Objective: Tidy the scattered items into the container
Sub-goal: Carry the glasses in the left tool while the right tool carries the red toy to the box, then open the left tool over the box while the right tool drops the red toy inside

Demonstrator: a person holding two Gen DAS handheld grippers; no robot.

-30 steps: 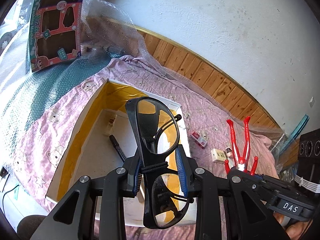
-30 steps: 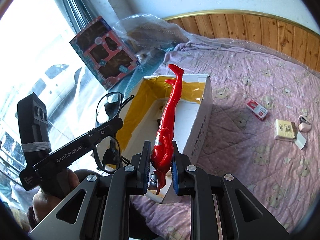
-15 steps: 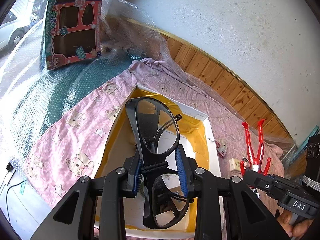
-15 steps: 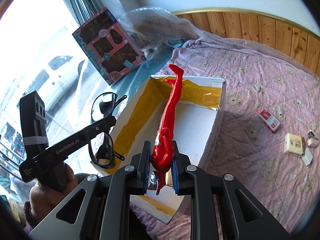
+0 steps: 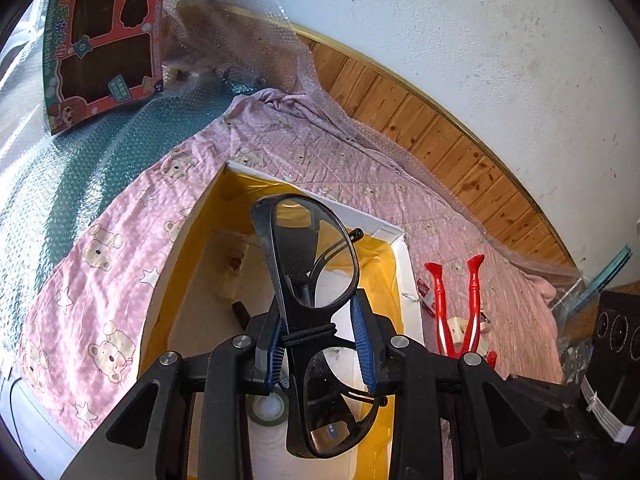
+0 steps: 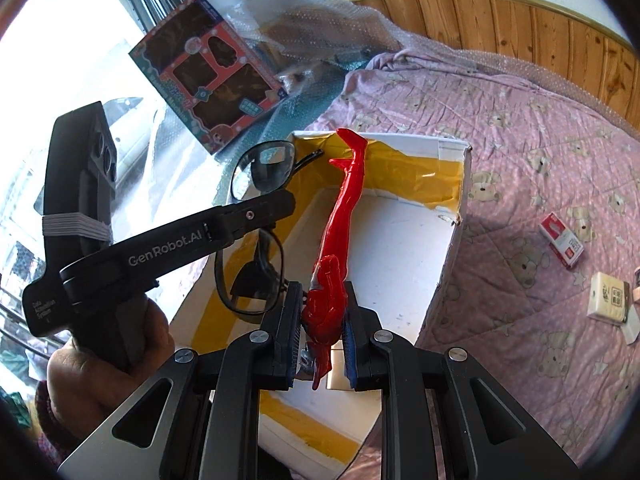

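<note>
Both tongs carry a load above the container. Our left tongs [image 5: 320, 344] are clenched on one pair of black glasses [image 5: 316, 280], gripped at the bridge with one lens above the pads and one below; the glasses hang over the open white box [image 6: 452, 248], whose inner walls are patched with yellow tape. Our right tongs [image 6: 320, 332] are clenched on one red action figure [image 6: 340, 232], held at the torso with its legs pointing forward over the box interior.

Risks, as we judge them: the two loads sit close together over the same opening, so releasing both at once could knock glasses against figure, or the tools against each other. The glasses are held only at the narrow bridge and could pivot or slip; dropped from height, a lens might strike the things already inside. The long figure could catch the box rim and tip out onto the bed.

Count: inside the box we see one roll of tape [image 5: 267, 408] and one dark pen-like object [image 5: 241, 313], partly hidden. Still on the pink bear-print bedspread [image 6: 540, 152] lie one red-and-white packet [image 6: 561, 241], one cream square box [image 6: 609, 295] and a small item at the frame edge that we cannot identify.
</note>
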